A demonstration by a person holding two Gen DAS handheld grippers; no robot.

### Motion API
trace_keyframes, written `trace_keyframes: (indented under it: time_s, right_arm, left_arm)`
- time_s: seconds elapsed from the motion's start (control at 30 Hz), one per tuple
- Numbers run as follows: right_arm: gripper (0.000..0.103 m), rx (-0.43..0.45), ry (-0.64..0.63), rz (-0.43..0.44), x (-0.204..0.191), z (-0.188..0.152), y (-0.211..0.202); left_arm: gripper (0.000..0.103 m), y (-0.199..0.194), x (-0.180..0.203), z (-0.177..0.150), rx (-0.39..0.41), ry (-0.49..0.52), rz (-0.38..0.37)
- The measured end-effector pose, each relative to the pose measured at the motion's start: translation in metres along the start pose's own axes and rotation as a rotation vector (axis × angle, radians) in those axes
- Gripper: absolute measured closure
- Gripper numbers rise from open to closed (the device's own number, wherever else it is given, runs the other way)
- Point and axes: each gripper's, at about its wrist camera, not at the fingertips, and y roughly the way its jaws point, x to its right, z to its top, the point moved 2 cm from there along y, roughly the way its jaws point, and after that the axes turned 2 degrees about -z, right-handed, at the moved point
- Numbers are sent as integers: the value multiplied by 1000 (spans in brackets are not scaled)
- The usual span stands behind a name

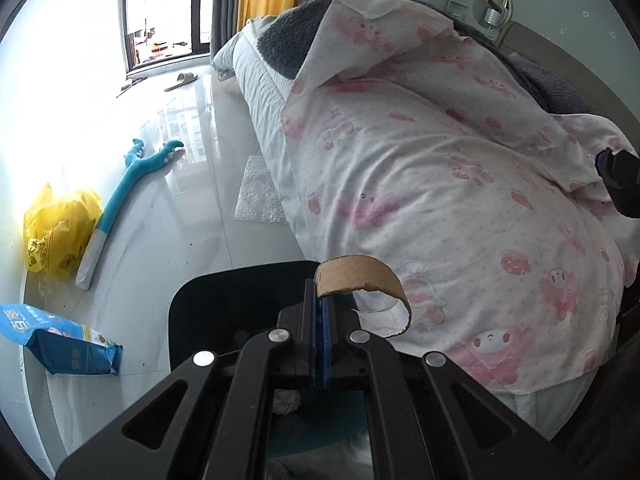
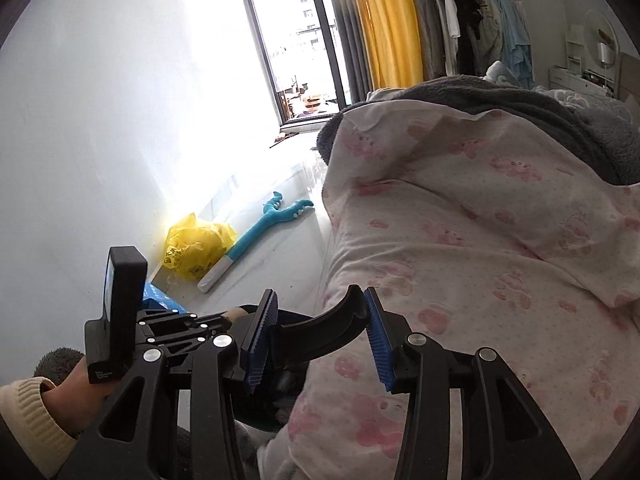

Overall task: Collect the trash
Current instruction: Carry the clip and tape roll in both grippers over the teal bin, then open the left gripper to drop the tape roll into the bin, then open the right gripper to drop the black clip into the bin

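Note:
My left gripper is shut on a torn brown cardboard roll and holds it above a black bin beside the bed. A crumpled white tissue lies inside the bin. My right gripper is open and empty, over the bed's edge and the bin's rim. The left gripper shows at the lower left of the right wrist view, and the right gripper's tip at the right edge of the left wrist view.
A bed with a pink patterned duvet fills the right. On the floor lie a yellow plastic bag, a blue plush toy, a blue packet and a bubble wrap sheet. A slipper lies by the window.

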Motion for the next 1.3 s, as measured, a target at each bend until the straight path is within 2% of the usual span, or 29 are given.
trace_keyframes:
  time_s: [0.27,0.4,0.7,0.97,1.0,1.07,1.1,1.13,1.27,1.3]
  right_arm:
    - [58,-41,-42,47,-41,1,32]
    - [58,-67,-42,62,-53,2,47]
    - [58,-125,-50,74,-72,-3,76]
    - [58,-186,-62,69,-81,-11,99]
    - [58,-198,-64,67,-84,-13,103]
    - [58,-212,-71,65,-87,-15,108]
    - [58,-220,-76,61,-88,-16,111]
    - [58,-233,-82,55,-90,-19,115]
    - [58,-276,-83,45,-93,-26,129]
    - [58,-289,-78,41,-93,-28,134]
  left_arm:
    - [99,19,-36,-23,-153,-65,56]
    - [99,27,-54,-35,-217,-126,37]
    - [99,40,-72,-63,-337,-140,34]
    - [97,50,-86,-79,-410,-162,29]
    - [94,50,-88,-80,-414,-169,28]
    - [75,47,-92,-81,-403,-180,35]
    - [55,45,-93,-82,-390,-185,38]
    - [48,43,-95,-82,-379,-188,39]
    - [44,32,-103,-83,-325,-190,36]
    - [40,23,-104,-82,-285,-180,42]
